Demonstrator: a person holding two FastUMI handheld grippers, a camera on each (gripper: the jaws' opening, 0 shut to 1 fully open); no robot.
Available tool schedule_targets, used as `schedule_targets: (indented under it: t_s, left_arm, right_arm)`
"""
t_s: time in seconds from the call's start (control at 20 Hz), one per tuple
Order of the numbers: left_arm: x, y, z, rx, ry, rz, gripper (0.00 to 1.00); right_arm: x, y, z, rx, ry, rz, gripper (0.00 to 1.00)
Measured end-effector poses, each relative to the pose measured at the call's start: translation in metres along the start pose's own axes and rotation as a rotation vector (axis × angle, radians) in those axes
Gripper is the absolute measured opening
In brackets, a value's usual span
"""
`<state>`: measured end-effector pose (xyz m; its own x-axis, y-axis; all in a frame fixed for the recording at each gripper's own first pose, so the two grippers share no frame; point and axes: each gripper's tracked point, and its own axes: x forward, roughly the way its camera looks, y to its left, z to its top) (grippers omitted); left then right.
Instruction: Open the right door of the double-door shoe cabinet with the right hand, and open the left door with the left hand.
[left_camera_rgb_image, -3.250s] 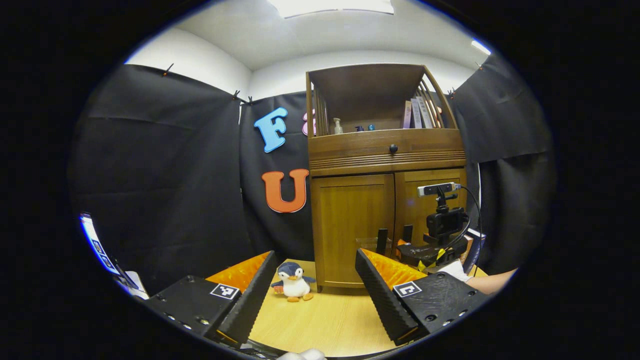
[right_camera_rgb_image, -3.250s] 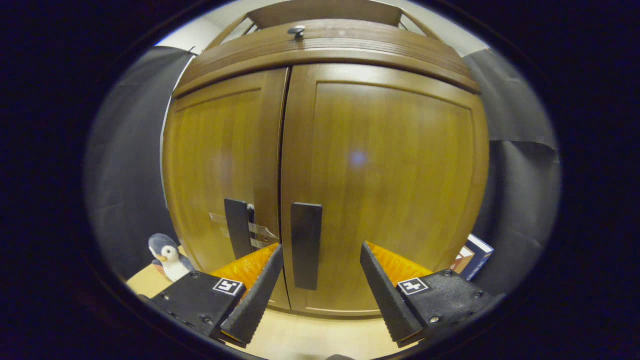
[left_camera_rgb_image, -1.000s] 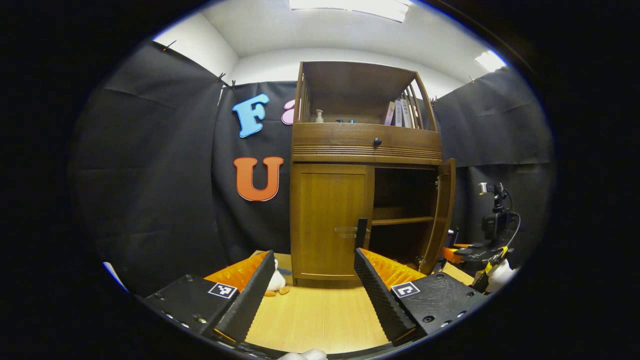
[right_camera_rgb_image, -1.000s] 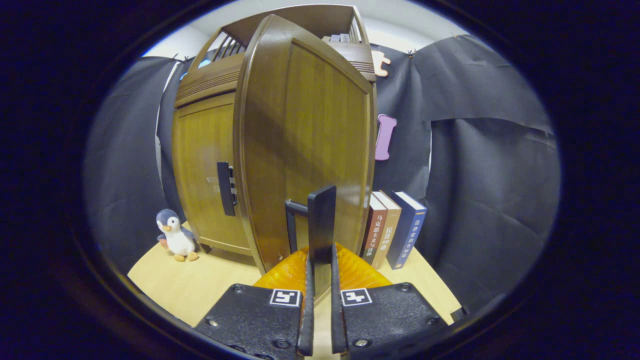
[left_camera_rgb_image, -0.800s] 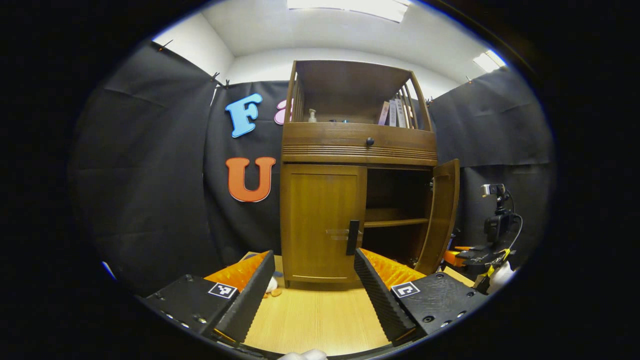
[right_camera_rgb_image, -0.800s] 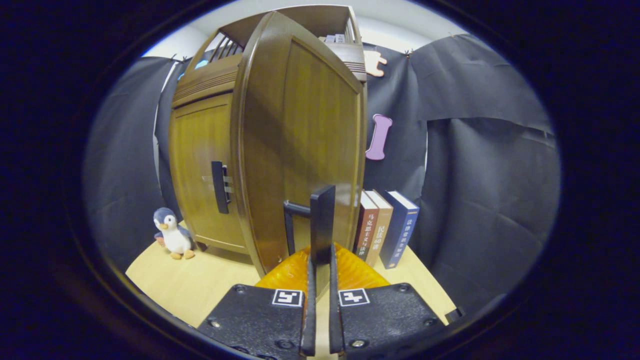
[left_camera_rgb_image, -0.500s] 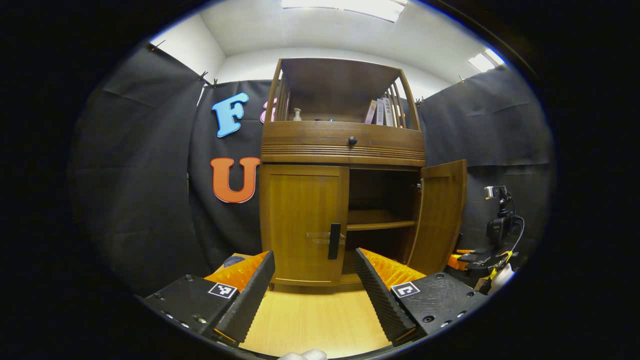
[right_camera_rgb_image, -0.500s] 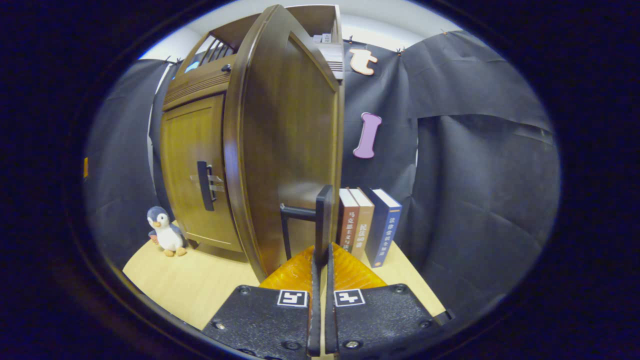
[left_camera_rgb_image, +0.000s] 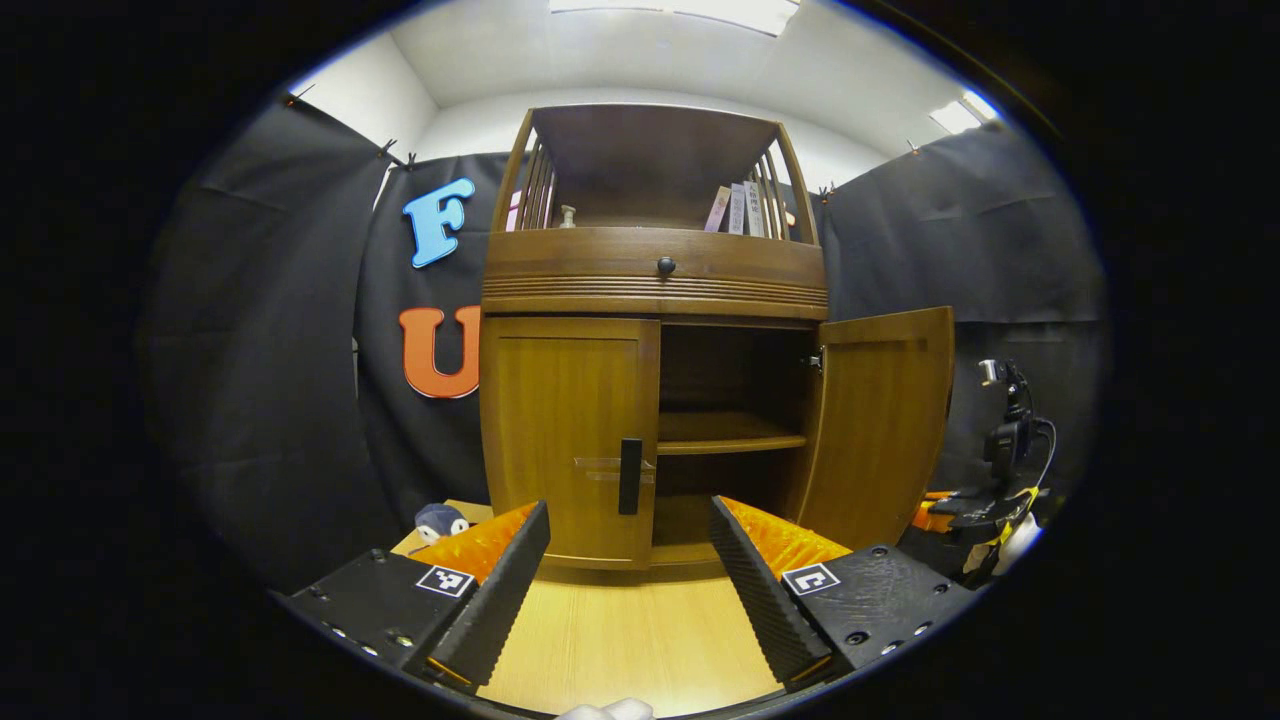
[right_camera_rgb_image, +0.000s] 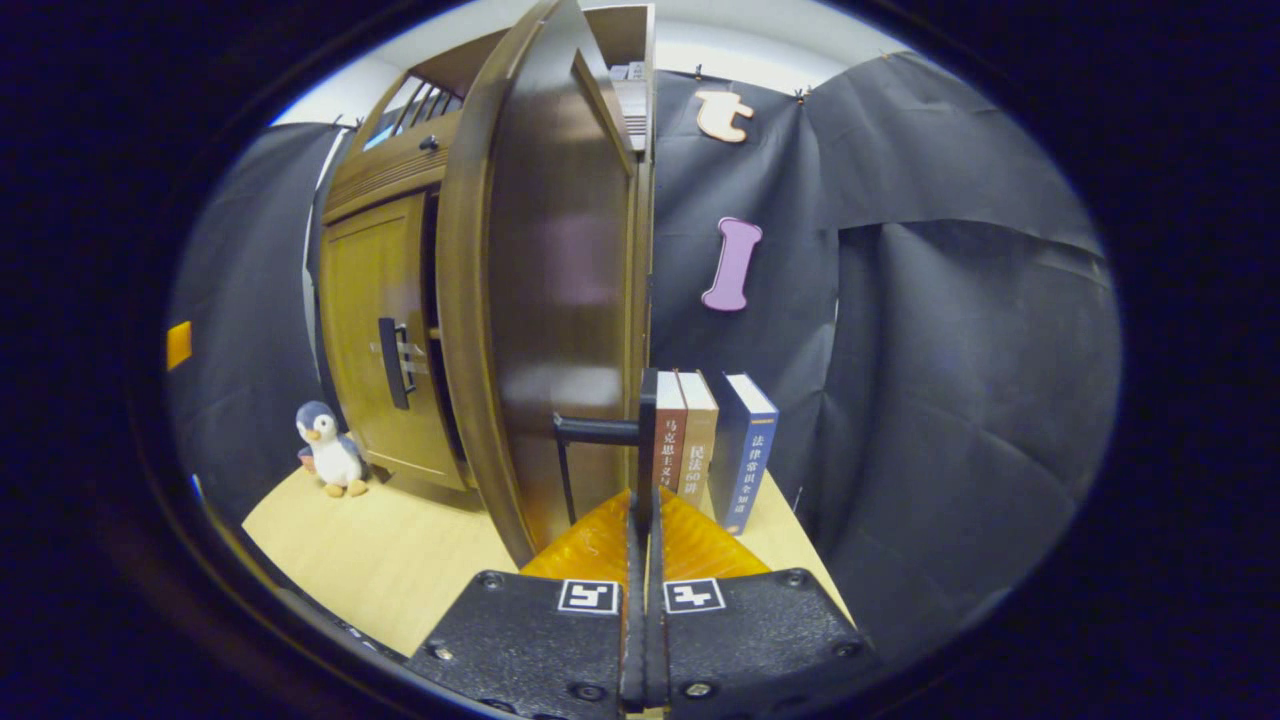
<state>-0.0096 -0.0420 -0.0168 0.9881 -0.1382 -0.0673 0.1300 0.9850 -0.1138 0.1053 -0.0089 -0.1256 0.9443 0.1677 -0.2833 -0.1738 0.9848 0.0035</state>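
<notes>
The wooden shoe cabinet (left_camera_rgb_image: 655, 285) stands ahead in the left gripper view. Its right door (left_camera_rgb_image: 878, 420) is swung wide, baring a shelf (left_camera_rgb_image: 725, 438). The left door (left_camera_rgb_image: 570, 430) is closed, its dark bar handle (left_camera_rgb_image: 630, 476) a short way beyond my left gripper (left_camera_rgb_image: 630, 580), which is open and empty. In the right gripper view, my right gripper (right_camera_rgb_image: 645, 530) is shut on the right door's dark handle (right_camera_rgb_image: 646, 440), the door (right_camera_rgb_image: 545, 290) nearly edge-on. The right gripper (left_camera_rgb_image: 985, 510) also shows at the right edge of the left gripper view.
A penguin toy (right_camera_rgb_image: 328, 450) sits on the light wooden table (right_camera_rgb_image: 390, 560) left of the cabinet, also glimpsed as a penguin toy (left_camera_rgb_image: 440, 520). Three books (right_camera_rgb_image: 715, 440) stand upright behind the open door. Black cloth walls close in on both sides.
The right gripper has pulled the right door from closed to wide open. My left gripper has drawn closer to the cabinet and lined up with the left door's handle.
</notes>
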Motion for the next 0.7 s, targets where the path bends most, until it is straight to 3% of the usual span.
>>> schedule_targets:
  t_s: [0.4,0.55,0.65,0.7]
  left_arm:
    - [0.004,-0.011,-0.003,-0.001,0.003,0.03,0.96]
    - [0.004,-0.008,-0.005,0.005,0.011,0.034,0.96]
    - [0.004,-0.003,-0.006,0.007,0.013,0.036,0.96]
    - [0.004,-0.001,-0.005,0.006,0.013,0.037,0.96]
  right_arm:
    - [0.005,-0.034,0.001,0.035,0.009,0.12,0.04]
    - [0.004,-0.039,-0.001,0.035,0.014,0.122,0.05]
    - [-0.004,-0.043,0.001,0.015,-0.003,0.102,0.09]
    - [-0.011,-0.047,0.002,0.005,-0.005,0.086,0.19]
